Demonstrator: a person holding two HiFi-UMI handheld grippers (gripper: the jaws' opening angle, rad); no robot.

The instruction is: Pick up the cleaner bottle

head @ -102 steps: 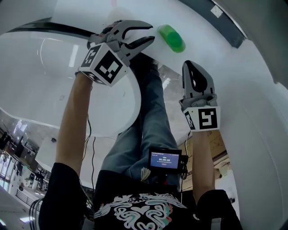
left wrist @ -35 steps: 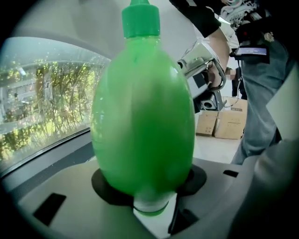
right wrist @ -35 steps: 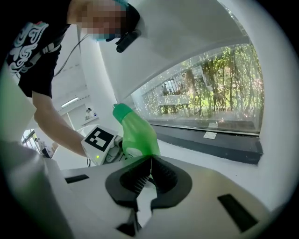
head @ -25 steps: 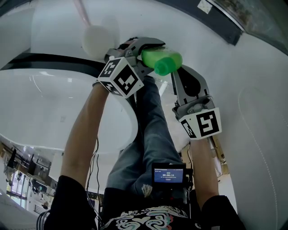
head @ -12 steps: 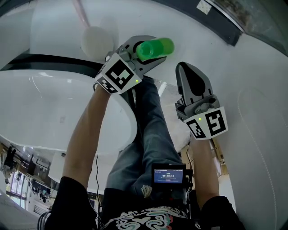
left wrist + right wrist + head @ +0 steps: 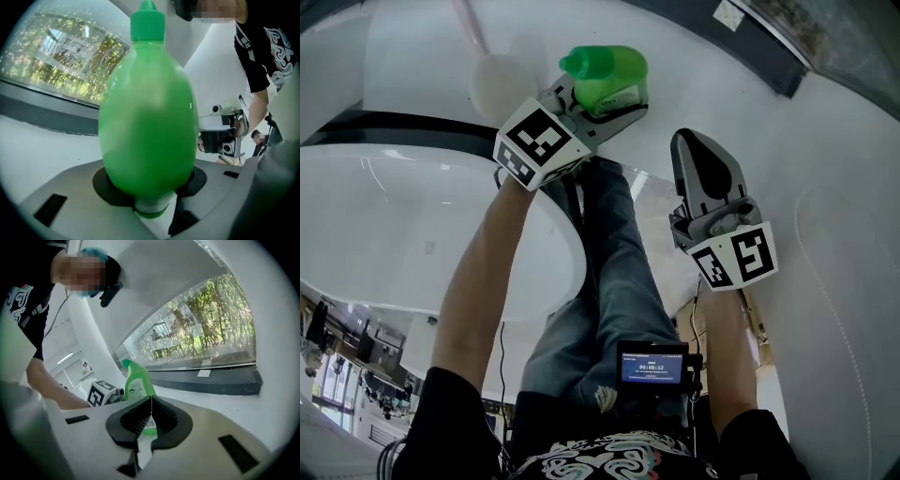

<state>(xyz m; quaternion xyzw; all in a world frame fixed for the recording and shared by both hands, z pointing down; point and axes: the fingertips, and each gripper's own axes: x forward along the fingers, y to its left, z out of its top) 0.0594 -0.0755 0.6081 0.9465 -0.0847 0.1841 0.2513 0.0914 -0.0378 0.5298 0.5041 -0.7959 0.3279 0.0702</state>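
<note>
Daylight is pouring through the window [image 6: 206, 329]. The edges are bending and darkening, and the near bottle [image 6: 147, 126] is blurring.

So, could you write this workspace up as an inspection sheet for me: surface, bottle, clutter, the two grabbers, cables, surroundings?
Surface: white curved ledge, bare where it shows.
Job's things: green cleaner bottle, cap on, held off the ledge.
Clutter: one pale round object on a pink stem, too blurred to name.
Grippers: left gripper clamped on the cleaner bottle; right gripper has its jaws together with nothing between them.
Cables: thin black cable beside the person's left arm; small screen at the waist.
Surroundings: wide window with trees outside, above a dark sill.
</note>
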